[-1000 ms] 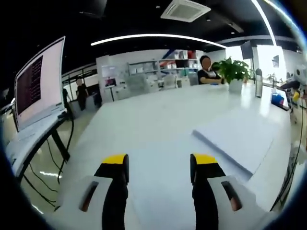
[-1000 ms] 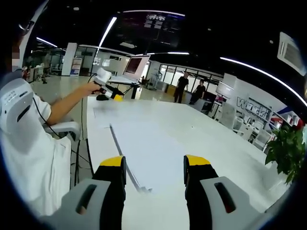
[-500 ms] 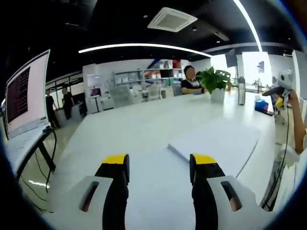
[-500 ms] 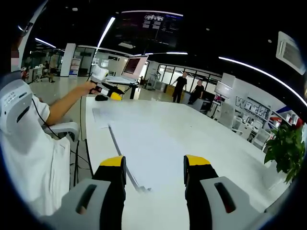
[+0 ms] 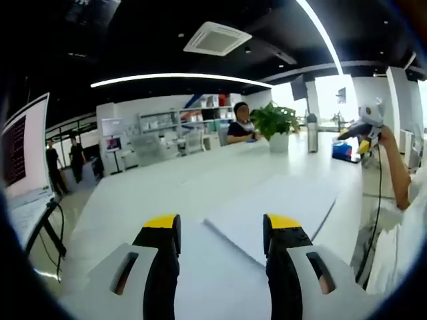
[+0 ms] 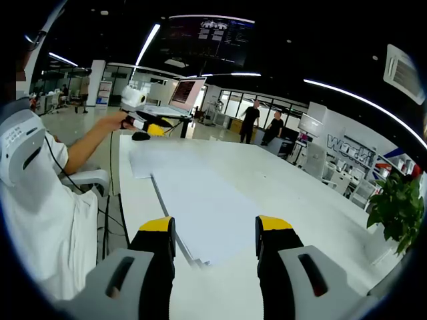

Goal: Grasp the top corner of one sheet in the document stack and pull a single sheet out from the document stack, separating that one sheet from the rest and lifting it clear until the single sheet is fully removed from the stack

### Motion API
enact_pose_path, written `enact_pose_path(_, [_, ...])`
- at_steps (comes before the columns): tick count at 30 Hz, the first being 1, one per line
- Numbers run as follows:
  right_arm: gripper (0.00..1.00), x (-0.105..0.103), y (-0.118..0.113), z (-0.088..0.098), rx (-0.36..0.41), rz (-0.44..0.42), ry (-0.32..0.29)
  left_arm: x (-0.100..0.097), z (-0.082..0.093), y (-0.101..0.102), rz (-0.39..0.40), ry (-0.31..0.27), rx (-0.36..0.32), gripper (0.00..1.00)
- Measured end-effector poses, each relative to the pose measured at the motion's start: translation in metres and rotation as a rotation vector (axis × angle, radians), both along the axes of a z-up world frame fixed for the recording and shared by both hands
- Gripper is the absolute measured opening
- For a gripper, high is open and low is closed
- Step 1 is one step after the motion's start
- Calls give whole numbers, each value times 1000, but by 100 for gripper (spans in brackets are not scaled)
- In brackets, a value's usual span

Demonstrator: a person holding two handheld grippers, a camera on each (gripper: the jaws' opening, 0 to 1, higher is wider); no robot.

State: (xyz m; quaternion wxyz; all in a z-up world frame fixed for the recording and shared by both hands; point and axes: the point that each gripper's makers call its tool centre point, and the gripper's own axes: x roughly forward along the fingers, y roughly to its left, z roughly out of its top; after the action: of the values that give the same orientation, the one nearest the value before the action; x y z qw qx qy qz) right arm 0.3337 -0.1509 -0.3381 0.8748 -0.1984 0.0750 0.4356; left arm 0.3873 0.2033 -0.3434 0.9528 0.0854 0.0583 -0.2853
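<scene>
White table (image 5: 153, 193): long glossy top in an open office, potted plant (image 5: 273, 123) at the far end
Document stack (image 6: 200, 207): flat on the table, near corner between right gripper (image 6: 213, 233) jaws
Change: left gripper (image 5: 215, 230) view swung, stack corner now ahead
Jaws: both wide apart, holding nothing
Room: bare tabletop all around

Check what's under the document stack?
The document stack lies flat on the white table. Bare tabletop shows on every side; whatever is beneath the sheets is covered and can't be seen.
</scene>
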Motion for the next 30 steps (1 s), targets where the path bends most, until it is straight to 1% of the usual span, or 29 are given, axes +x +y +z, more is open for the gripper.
enact_pose_path(7, [47, 7, -8, 6, 39, -39, -3, -13, 9, -18, -77, -17, -23, 50])
enact_pose_path(11, [47, 6, -8, 6, 42, -44, -6, -20, 13, -22, -88, -41, -12, 50])
enact_pose_path(16, [47, 7, -8, 9, 51, -48, -19, -27, 17, -29, -108, -42, -12, 50])
enact_pose_path(21, [47, 8, -9, 8, 50, -52, -14, -33, 21, -37, -144, -46, -29, 49])
enact_pose_path(30, [47, 11, -10, 7, 58, -60, -8, -38, 24, -47, -189, -44, -49, 49])
